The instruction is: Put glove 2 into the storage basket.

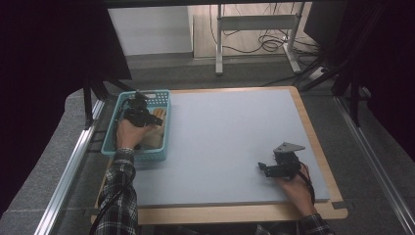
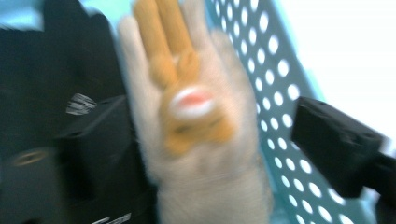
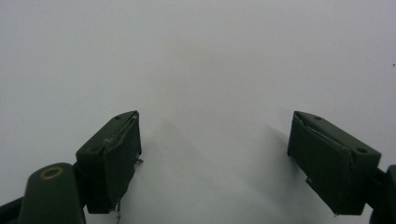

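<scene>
where the plush toy lies, a basket surrounds it.

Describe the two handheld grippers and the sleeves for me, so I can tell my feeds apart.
Both grippers are black with two blocky jaws. The right gripper carries a grey three-cornered plate on top, and a small brass-coloured ring marks its body near one jaw. The left gripper trails a black cable. Both sleeves are dark plaid with light lines.

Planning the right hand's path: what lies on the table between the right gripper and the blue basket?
Nothing: in the high view, only bare grey table separates the right gripper from the blue basket, where the left gripper is.
</scene>
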`<state>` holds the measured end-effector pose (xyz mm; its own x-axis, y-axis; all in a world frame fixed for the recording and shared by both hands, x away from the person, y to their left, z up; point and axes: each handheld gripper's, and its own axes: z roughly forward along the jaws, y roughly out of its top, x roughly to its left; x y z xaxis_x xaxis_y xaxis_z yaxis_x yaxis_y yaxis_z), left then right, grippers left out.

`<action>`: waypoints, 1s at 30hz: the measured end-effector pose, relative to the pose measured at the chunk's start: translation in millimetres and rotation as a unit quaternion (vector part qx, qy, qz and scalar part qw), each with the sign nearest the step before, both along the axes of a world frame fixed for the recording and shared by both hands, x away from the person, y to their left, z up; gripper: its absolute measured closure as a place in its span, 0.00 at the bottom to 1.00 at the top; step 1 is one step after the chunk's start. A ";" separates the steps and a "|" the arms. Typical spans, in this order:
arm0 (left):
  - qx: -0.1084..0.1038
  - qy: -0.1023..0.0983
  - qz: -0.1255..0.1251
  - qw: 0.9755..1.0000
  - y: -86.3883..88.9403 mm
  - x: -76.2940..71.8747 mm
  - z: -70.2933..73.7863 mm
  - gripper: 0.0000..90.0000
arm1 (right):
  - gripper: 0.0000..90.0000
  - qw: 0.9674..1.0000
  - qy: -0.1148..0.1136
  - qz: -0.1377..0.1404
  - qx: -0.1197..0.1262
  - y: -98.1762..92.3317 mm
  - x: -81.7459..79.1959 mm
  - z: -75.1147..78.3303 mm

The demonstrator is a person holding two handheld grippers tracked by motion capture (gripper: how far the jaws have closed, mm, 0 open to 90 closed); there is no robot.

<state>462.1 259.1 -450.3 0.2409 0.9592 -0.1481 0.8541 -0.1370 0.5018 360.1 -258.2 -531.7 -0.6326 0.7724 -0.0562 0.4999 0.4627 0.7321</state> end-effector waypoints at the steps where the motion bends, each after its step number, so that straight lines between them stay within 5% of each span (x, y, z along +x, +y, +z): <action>1: 0.003 -0.011 0.009 1.000 3.3 -2.5 3.7 0.27 | 0.19 1.000 0.000 0.000 0.000 0.0 0.0 0.0; 3: 0.019 -0.020 0.020 0.999 9.5 -5.8 5.3 0.49 | 0.19 1.000 0.000 0.000 0.000 0.0 0.0 0.0; 7: 0.075 0.010 0.026 0.997 11.5 -4.8 -12.5 0.79 | 0.19 1.000 0.000 0.000 0.000 0.0 0.0 0.0; 12: 0.047 0.035 0.013 0.998 7.7 -0.7 -33.3 0.89 | 0.19 1.000 0.000 0.000 0.000 0.0 0.0 0.0; 15: 0.017 0.038 0.005 0.999 3.6 0.1 -36.1 0.91 | 0.19 1.000 0.000 0.000 0.000 0.0 0.0 0.0; 18: 0.012 0.037 -0.005 0.999 0.1 -0.4 -35.0 0.91 | 0.19 1.000 0.000 0.000 0.000 0.1 -0.1 0.0; 30: 0.038 -0.005 0.019 0.999 17.1 -9.8 -20.4 0.61 | 0.19 1.000 0.000 0.000 0.000 0.1 -0.2 0.0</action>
<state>452.2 276.2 -470.7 0.2054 0.9760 -0.0717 0.8540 -0.1430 0.5002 359.9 -258.0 -531.8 -0.6322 0.7727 -0.0569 0.4996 0.4627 0.7324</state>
